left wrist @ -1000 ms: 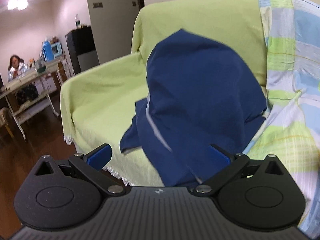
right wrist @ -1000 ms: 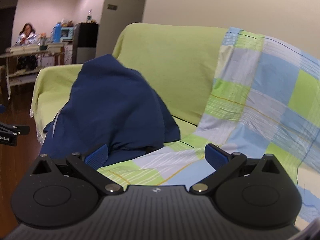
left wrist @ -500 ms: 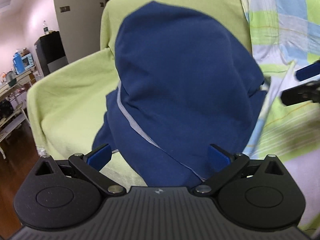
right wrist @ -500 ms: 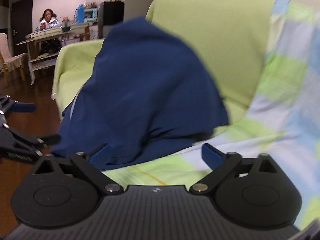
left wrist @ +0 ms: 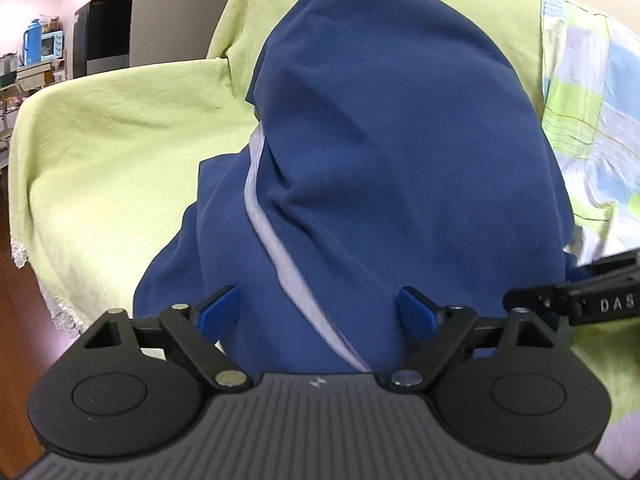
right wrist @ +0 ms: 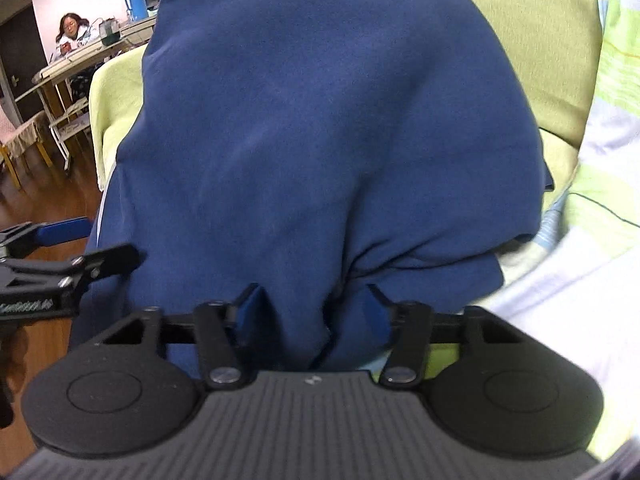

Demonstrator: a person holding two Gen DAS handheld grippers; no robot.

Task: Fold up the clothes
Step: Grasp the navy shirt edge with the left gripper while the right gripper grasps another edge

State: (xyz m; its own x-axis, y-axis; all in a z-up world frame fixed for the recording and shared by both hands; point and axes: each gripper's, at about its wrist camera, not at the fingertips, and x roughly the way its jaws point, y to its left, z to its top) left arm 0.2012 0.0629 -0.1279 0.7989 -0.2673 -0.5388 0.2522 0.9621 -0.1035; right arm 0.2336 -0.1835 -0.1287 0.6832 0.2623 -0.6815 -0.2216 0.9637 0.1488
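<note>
A dark blue garment [left wrist: 392, 152] with a pale grey stripe is heaped against the back of a sofa covered in light green cloth [left wrist: 112, 152]. My left gripper [left wrist: 320, 312] is open at the garment's lower front edge, with the fabric lying between its blue fingers. My right gripper [right wrist: 312, 312] is partly closed, its fingers set around a fold at the garment's lower right edge [right wrist: 320, 160]. Each gripper shows at the edge of the other's view: the right gripper [left wrist: 592, 296] and the left gripper [right wrist: 52, 256].
A blue, green and white checked sheet [left wrist: 592, 92] covers the sofa's right side. Wooden floor [right wrist: 24, 208] lies to the left. Far left stands a table [right wrist: 80, 56] with a seated person [right wrist: 72, 32], and a black cabinet [left wrist: 102, 36].
Both grippers have moved in close to the blue garment, which now fills both views. The right gripper's fingers have narrowed around a fold of it.
</note>
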